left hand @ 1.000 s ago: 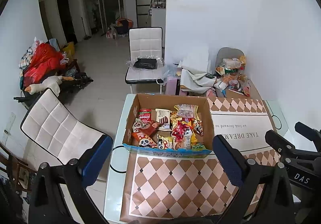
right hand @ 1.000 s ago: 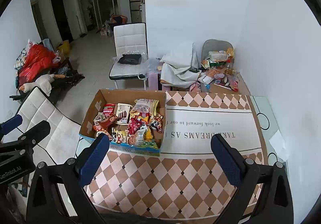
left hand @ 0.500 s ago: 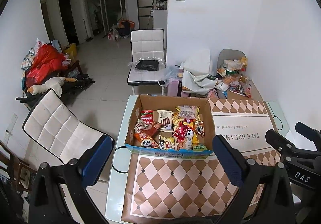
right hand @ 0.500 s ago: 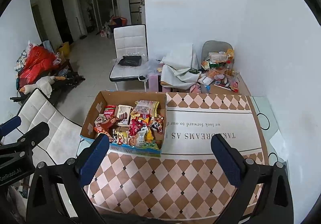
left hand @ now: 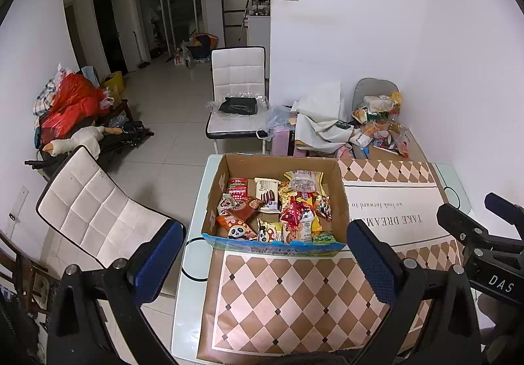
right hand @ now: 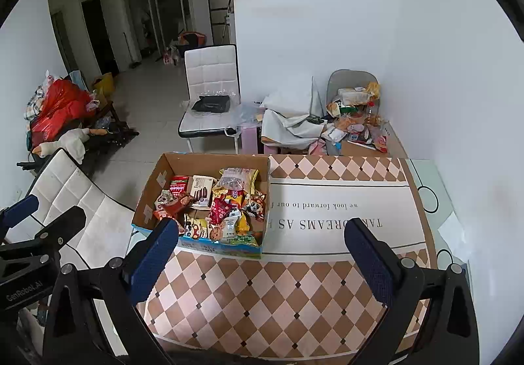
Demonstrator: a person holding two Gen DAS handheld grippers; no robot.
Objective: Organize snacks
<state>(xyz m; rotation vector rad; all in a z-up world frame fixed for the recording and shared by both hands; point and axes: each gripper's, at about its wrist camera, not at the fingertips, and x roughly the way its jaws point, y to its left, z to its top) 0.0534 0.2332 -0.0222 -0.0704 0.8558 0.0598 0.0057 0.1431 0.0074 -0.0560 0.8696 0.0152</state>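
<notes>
An open cardboard box (left hand: 340, 188) holds several snack packets (left hand: 278, 211) and sits at the table's far left corner; it also shows in the right wrist view (right hand: 149, 191) with the snack packets (right hand: 222, 204). My left gripper (left hand: 265, 262) is open and empty, held above the table in front of the box. My right gripper (right hand: 262, 258) is open and empty, above the mat to the right of the box. Each gripper shows at the edge of the other's view: the right one (left hand: 484, 224) and the left one (right hand: 39, 217).
A checkered mat (right hand: 327, 211) with lettering covers the glass table (left hand: 193, 253). White chairs stand at the left (left hand: 95, 217) and behind the table (left hand: 237, 93). A pile of bags and snacks (right hand: 353, 122) lies beyond the far edge by the wall.
Both grippers have risen and drawn back a little, so the box and table look slightly farther. Both stay open and empty.
</notes>
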